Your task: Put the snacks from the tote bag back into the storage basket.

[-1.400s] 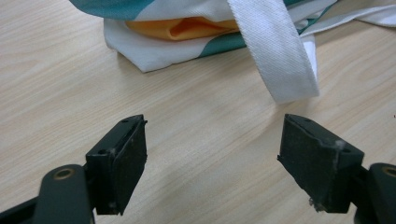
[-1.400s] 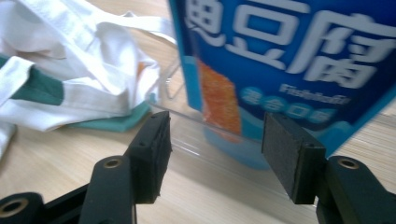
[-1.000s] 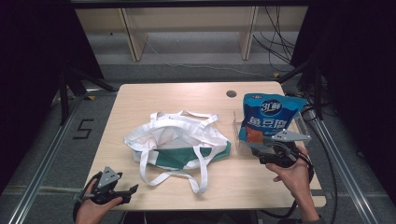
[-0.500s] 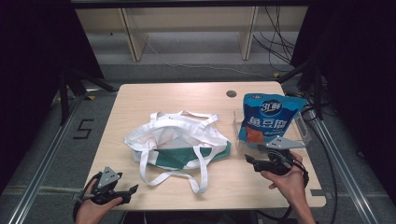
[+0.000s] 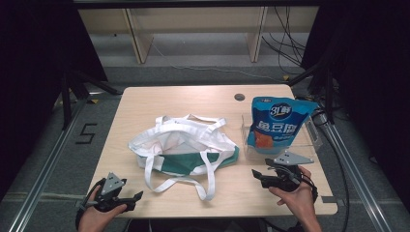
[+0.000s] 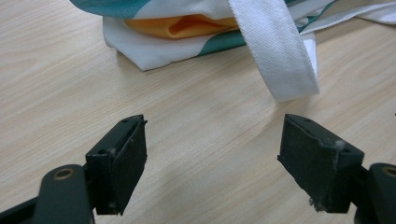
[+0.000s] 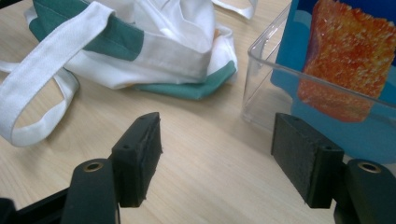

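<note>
Right gripper (image 5: 258, 175) has pulled back from the blue snack pouch (image 5: 276, 126) toward the near table edge and sunk a bit; jaws have just been opening, nothing between them. Pouch now stands upright in the clear plastic bin (image 5: 309, 142), ahead and to the right of that gripper, apart from it. In right gripper view the bin corner (image 7: 261, 70) sits just ahead of the right jaw, no contact. Left gripper (image 5: 130, 197) hasn't shifted, jaws spread wide, empty, over bare table (image 5: 169, 99) near the front-left corner. Tote bag (image 5: 183, 145) lies slumped and flat ahead of it, one white strap (image 6: 275, 51) closest, between and beyond the jaws.

Progress est.: early. Pouch not in the bag, bag not held open, neither gripper touching anything. Left: grab bag rim/strap w/ left, lift pouch w/ right, load it.
</note>
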